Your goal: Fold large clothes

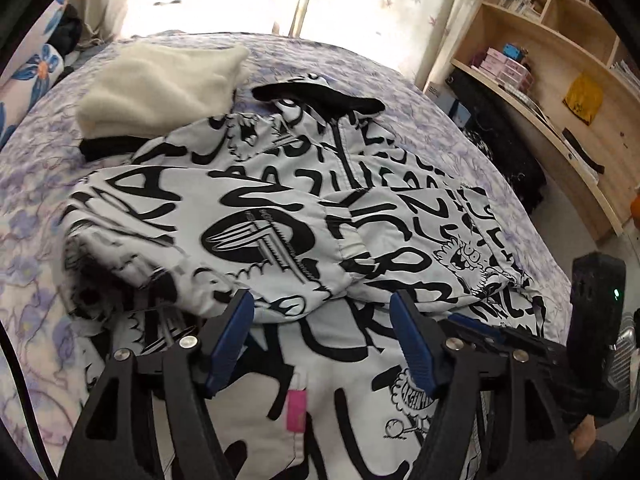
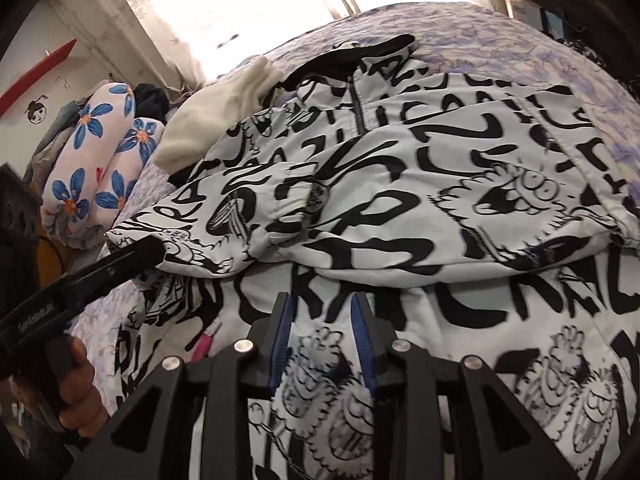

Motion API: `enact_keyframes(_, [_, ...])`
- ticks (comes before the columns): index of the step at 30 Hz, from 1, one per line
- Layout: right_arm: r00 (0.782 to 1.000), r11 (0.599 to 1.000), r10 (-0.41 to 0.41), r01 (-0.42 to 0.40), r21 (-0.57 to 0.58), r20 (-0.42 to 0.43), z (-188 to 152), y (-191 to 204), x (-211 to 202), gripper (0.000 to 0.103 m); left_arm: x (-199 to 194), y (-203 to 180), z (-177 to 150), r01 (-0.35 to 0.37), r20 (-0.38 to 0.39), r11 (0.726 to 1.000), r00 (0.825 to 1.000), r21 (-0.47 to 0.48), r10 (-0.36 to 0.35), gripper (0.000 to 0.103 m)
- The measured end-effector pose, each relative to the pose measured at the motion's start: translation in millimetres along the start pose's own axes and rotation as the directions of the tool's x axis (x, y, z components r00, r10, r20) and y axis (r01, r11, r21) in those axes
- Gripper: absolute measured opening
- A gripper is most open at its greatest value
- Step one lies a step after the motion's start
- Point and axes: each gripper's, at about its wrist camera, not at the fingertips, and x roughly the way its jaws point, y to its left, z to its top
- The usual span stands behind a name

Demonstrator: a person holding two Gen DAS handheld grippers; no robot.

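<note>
Bedroom scene, mid-fold: the bed (image 1: 28,184) with its lilac-flowered cover fills both wrist views, and on it lies the jacket (image 1: 256,200), a big white garment printed all over with black graffiti lettering and cartoon faces. It sits across the middle of the cover, black collar (image 1: 320,98) toward the bright window, hem toward me, both sleeves laid in across the chest. A folded cream fleece (image 1: 160,84) rests just beside its far shoulder, and flower-print pillows (image 2: 96,160) are stacked off the bed's edge.

I judge the jacket light for its size but puffy and slack: it will sag, trap air and spring partly back from any crease. The shell looks smooth, so a shallow pinch may slide off. My choice would be the two hem corners nearest me, biting deep through both layers, or the thicker seam at the hem, then carrying them up toward the collar together.

From my left wrist camera the left gripper (image 1: 322,308) hovers over the lower front with its blue pads spread wide, nothing between them. The right gripper (image 2: 322,312) stands over the hem area with its pads only narrowly apart; cloth lies beneath them, but I see none pinched. A small pink tag (image 1: 297,410) marks the lining near the hem's middle, a handy centre reference.
</note>
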Motion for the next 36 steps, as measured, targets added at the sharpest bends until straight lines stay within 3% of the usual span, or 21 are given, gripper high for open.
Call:
enact_keyframes(4, [0.998,0.999,0.049,-0.049,-0.009,-0.032,16.1,7.5,17.1,0.031,-6.8,15.3,-14.9,-0.031,0.011,0.999,0.999,-0.032,0.031,0.071])
enact_keyframes(8, [0.993,0.996,0.091,-0.091,0.013,-0.07,42.1,6.0,43.5,0.031,3.9,44.7,-31.7,-0.053,-0.03,0.994,0.998,-0.099,0.05,0.071])
enact_keyframes(12, [0.984,0.991,0.122,-0.113,0.076,-0.128,65.0,-3.6,77.5,0.033,10.8,78.3,-38.9,-0.036,-0.055,0.975,0.998,-0.219,0.025,0.071])
enact_keyframes(18, [0.964,0.979,0.166,-0.135,0.156,-0.207,82.7,-8.9,131.5,0.033,1.3,113.7,-46.1,0.019,0.005,0.939,1.0,-0.344,-0.018,0.071])
enact_keyframes(21, [0.964,0.975,0.197,-0.173,0.14,-0.179,88.7,1.9,131.5,0.028,-1.1,122.1,-48.3,0.023,0.012,0.929,1.0,-0.369,-0.02,0.071])
enact_keyframes(22, [0.969,0.979,0.194,-0.181,0.091,-0.154,93.1,10.0,123.4,0.013,-1.3,123.8,-49.0,0.02,0.009,0.928,1.0,-0.373,-0.018,0.071])
enact_keyframes(27, [0.978,0.98,0.197,-0.195,-0.032,0.071,115.9,23.5,47.0,0.008,-2.9,126.2,-50.0,0.011,0.014,0.926,1.0,-0.377,-0.006,0.071])
enact_keyframes(30, [0.974,0.994,0.112,-0.107,-0.037,0.196,119.0,3.3,1.9,0.007,-3.6,124.1,-50.5,0.019,0.022,0.927,1.0,-0.375,-0.012,0.071])
enact_keyframes(32, [0.977,0.999,0.013,-0.003,-0.043,0.212,115.4,-14.2,-5.5,0.007,-2.9,122.9,-50.7,0.024,0.021,0.93,1.0,-0.366,-0.017,0.071])
enact_keyframes(34, [0.984,0.994,-0.097,0.103,-0.033,0.151,106.6,-36.2,5.0,0.008,-0.8,120.0,-50.0,0.016,0.011,0.934,1.0,-0.357,-0.013,0.071])
enact_keyframes(36, [0.989,0.99,-0.14,0.14,0.011,0.05,97.4,-62.2,18.0,0.013,0.7,117.4,-49.2,0.009,0.003,0.936,1.0,-0.352,-0.009,0.071])
